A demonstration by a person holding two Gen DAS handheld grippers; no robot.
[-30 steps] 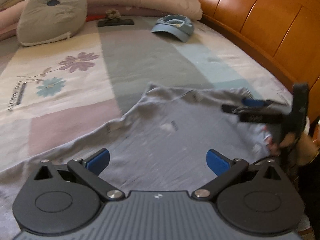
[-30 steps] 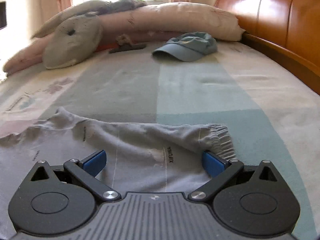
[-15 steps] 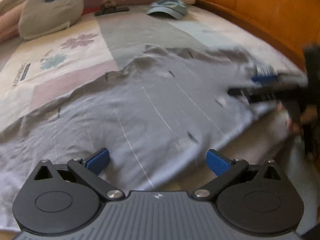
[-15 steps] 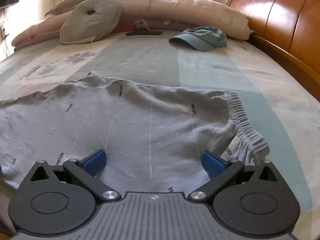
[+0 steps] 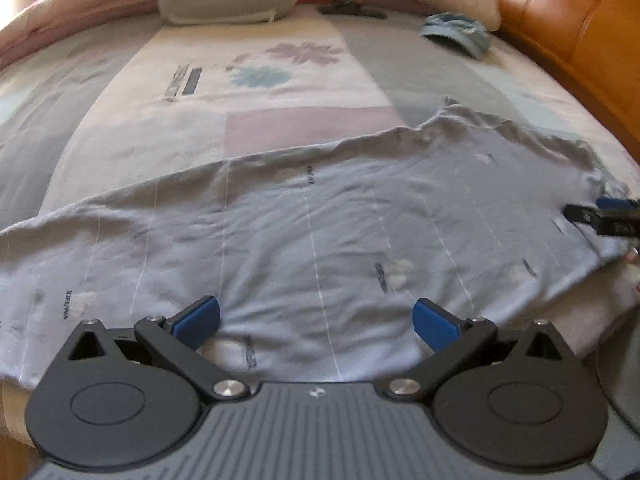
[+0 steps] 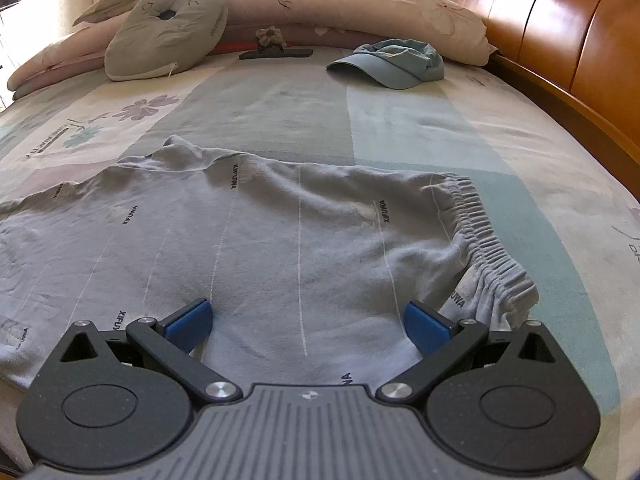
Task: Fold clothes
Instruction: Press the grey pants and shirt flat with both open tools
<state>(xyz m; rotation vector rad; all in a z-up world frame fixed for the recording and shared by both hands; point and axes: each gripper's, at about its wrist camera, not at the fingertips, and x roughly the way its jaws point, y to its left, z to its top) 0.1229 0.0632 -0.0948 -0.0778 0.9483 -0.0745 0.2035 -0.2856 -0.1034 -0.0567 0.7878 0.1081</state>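
On the patchwork bedspread (image 6: 420, 128) lower frame, my left gripper (image 5: 316, 318) and right gripper (image 6: 306, 316) gape wide, empty, over grey trousers (image 6: 300, 240).

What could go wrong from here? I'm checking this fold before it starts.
Both grippers, left and right, are open over the pants, holding nothing. The waistband is bunched and partly turned under, so a fold may trap that lump. The near edge of the pants lies at the edge of the bed, so a tug could slide them off.
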